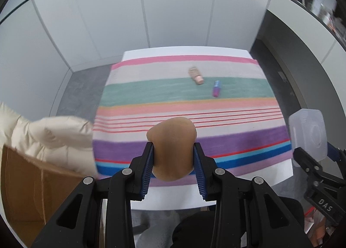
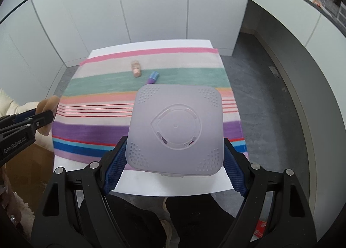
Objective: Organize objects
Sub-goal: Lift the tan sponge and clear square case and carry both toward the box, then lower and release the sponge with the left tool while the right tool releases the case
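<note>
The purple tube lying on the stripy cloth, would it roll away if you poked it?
Probably yes. The purple tube looks round and lies on its side, so a sideways poke would likely roll it. The striped cloth looks soft and may slow it. It seems small and light, so it should move easily, perhaps towards the peach bottle beside it.

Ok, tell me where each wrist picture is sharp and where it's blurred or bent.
Left wrist view: left gripper and tan sponge crisp, striped cloth and both small bottles smeared. Right wrist view: right gripper and translucent lid sharp, cloth softer; fisheye bows the wall seams in both.
</note>
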